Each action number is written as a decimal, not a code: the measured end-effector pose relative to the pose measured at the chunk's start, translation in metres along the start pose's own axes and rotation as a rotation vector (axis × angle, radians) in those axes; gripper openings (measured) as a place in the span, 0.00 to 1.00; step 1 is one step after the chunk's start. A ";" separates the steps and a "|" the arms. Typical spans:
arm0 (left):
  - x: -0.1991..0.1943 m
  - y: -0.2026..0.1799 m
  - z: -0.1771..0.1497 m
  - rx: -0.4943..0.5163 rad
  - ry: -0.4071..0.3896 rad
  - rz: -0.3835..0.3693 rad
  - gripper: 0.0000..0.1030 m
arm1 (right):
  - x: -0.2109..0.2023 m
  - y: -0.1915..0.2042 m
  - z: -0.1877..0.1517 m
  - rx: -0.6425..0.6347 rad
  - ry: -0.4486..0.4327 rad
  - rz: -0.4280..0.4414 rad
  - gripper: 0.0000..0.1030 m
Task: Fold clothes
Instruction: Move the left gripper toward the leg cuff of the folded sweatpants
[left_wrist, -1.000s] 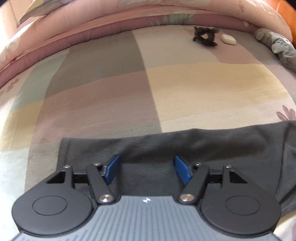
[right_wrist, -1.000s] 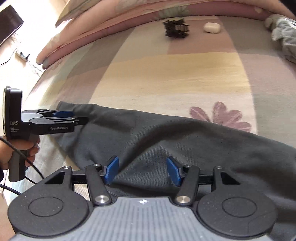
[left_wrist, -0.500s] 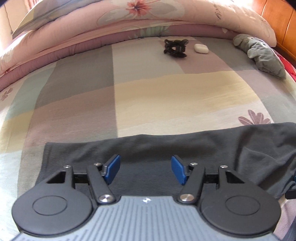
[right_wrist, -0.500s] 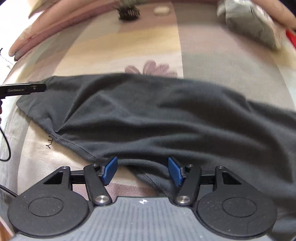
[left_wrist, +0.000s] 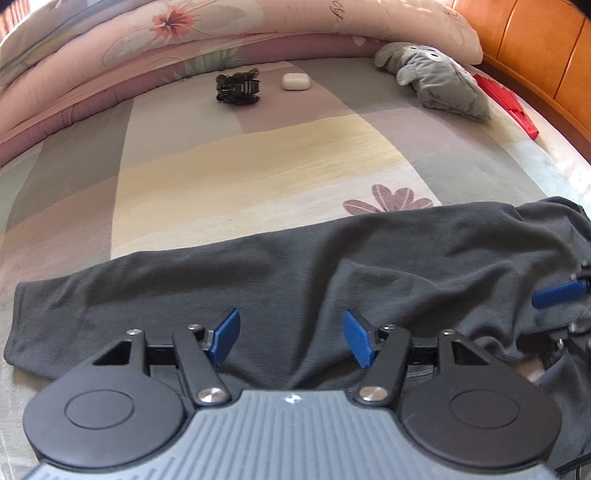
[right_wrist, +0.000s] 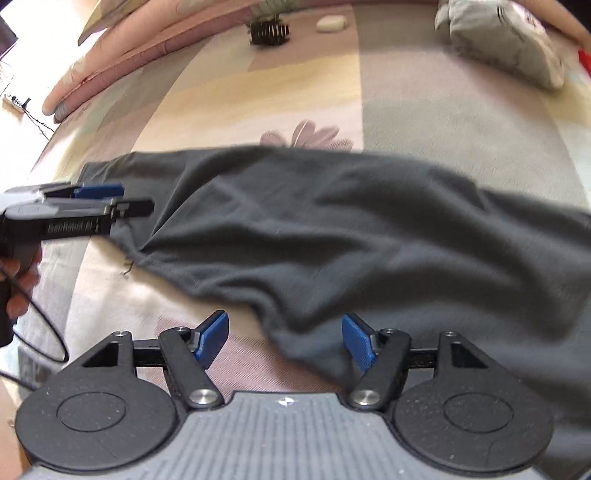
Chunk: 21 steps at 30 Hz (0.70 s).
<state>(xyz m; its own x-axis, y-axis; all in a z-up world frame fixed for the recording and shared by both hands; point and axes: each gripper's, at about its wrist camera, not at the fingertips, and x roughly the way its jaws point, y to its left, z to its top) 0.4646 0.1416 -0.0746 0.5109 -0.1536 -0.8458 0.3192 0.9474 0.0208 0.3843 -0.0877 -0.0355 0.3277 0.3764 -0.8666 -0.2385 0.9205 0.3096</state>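
The left gripper (left_wrist: 291, 338) hangs over the dark grey garment (left_wrist: 332, 266) with its two blue pads (left_wrist: 225, 334) well apart and nothing pinched between them; cloth lies below the gap, not pressed by either pad. The right gripper (right_wrist: 284, 341) also stands wide, its jaws having just been opening, and a loose fold of the garment's near hem sags between the pads (right_wrist: 212, 338) without being clamped. In the right wrist view the left gripper shows from the side at the picture's left edge, held by a hand (right_wrist: 16, 280), its tip over the garment's left end; writing on its body is too blurred to read.

The garment, one piece, lies stretched as a long band across the near part of the bed (left_wrist: 258, 166), close to its near edge, creased and bunched toward its right end.

Toward the far edge of the bed, below the rolled flowered quilt (left_wrist: 221, 33), sit one black hair claw (left_wrist: 237, 88) and, just beside it, one small white closed case (left_wrist: 295, 81). Near the far right corner lies one grey plush toy (left_wrist: 439, 83), and beyond it a single red object (left_wrist: 508, 99) rests by the orange wooden headboard (left_wrist: 535, 40). The patchwork sheet bears a purple flower print just beyond the garment's far hem.
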 end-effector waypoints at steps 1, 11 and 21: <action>0.000 -0.002 -0.001 -0.002 0.002 0.003 0.60 | -0.002 -0.005 0.006 -0.013 -0.017 -0.005 0.71; 0.002 0.046 -0.012 -0.287 0.013 0.049 0.59 | -0.013 -0.038 0.045 -0.133 -0.047 -0.036 0.71; 0.016 0.115 -0.019 -0.512 -0.035 0.096 0.58 | 0.018 0.004 0.082 -0.227 -0.036 0.055 0.71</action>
<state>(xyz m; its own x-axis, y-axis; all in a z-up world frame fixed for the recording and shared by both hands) 0.4938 0.2539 -0.0957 0.5478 -0.0606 -0.8344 -0.1572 0.9722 -0.1738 0.4639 -0.0683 -0.0179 0.3403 0.4327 -0.8348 -0.4550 0.8527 0.2565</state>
